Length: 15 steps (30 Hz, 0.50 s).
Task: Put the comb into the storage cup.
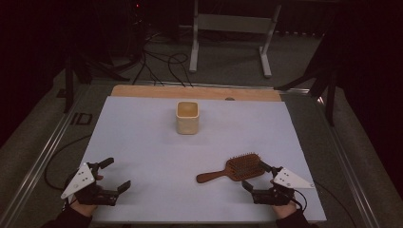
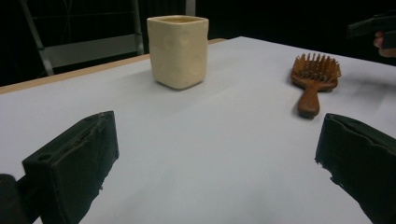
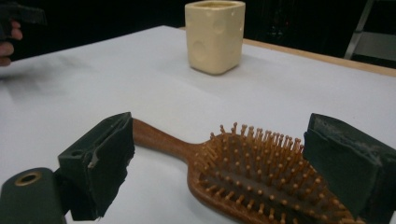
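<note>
Wooden paddle hairbrush (image 1: 236,168) bristles-up on white table sheet (image 1: 157,142) near front right, right gripper (image 1: 259,176) jaws apart straddling brush head, not clamped, left gripper (image 1: 116,174) jaws apart, empty, cream cup (image 1: 187,117) upright farther back.

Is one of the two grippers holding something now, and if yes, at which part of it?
Nothing is held. The right gripper stands open around the head of the hairbrush, its pads not pressing on it. The left gripper is open over bare table.
</note>
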Each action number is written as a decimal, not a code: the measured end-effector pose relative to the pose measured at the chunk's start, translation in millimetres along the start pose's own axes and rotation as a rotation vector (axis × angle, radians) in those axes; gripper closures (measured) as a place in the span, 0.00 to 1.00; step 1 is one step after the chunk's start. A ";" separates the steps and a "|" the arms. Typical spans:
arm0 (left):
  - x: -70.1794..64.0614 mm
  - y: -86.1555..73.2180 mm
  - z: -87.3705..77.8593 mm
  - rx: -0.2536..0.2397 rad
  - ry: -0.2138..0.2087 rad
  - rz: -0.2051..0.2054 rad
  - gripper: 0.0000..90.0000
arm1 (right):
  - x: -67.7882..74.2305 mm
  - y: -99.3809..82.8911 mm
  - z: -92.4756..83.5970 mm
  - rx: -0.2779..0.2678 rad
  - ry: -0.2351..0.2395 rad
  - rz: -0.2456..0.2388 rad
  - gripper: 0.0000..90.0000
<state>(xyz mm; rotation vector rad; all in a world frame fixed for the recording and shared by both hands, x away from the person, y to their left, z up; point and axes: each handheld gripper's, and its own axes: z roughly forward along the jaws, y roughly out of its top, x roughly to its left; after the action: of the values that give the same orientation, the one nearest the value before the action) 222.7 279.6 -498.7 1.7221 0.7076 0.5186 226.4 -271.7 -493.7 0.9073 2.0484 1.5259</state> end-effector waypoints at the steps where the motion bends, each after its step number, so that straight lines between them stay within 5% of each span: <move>1: 0.0 0.0 0.0 0.000 0.000 0.000 0.00 | 0.0 0.0 0.0 0.000 0.000 0.000 0.10; 15: -1.8 1.8 3.8 -0.005 -0.002 -0.001 0.00 | -1.2 -0.1 1.3 0.027 0.033 0.014 0.10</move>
<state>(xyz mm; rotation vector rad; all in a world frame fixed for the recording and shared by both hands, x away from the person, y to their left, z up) 224.3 275.4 -497.9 1.7173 0.7057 0.5175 228.1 -271.8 -494.3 0.9143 2.0941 1.5336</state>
